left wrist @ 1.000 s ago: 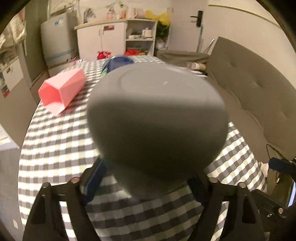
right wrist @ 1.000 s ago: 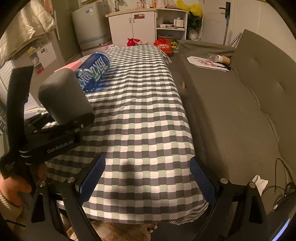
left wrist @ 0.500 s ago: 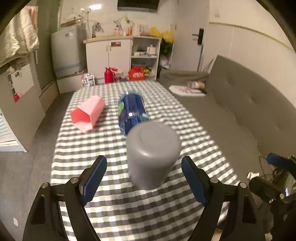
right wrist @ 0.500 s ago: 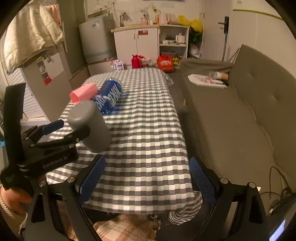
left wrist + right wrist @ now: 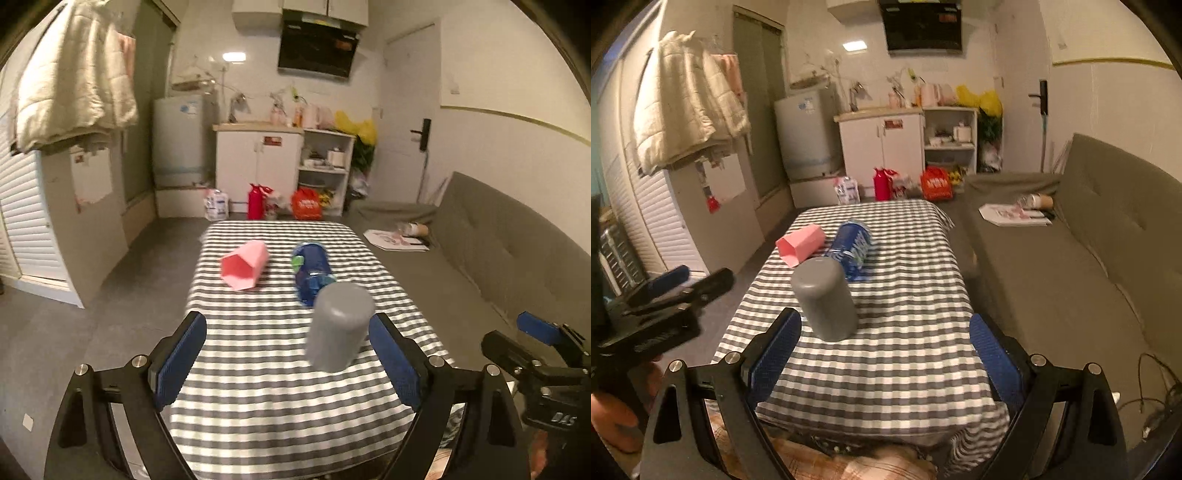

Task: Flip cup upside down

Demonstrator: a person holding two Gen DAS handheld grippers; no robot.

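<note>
A grey cup (image 5: 338, 326) stands upside down, closed base up, on the checked tablecloth (image 5: 258, 369) near the table's front; it also shows in the right wrist view (image 5: 825, 297). My left gripper (image 5: 288, 358) is open and empty, pulled back from the cup, which sits just inside its right finger. It appears at the left of the right wrist view (image 5: 672, 284). My right gripper (image 5: 884, 352) is open and empty above the table's near edge, the cup ahead of its left finger.
A pink cup (image 5: 245, 269) lies on its side at the table's middle left. A blue bottle (image 5: 312, 271) lies just behind the grey cup. A grey sofa (image 5: 1071, 266) runs along the right side. Cabinets and a fridge stand at the back.
My left gripper has let go of the grey cup and drawn back and up; the cup now stands alone, base up. My right gripper has also pulled back from the table.
</note>
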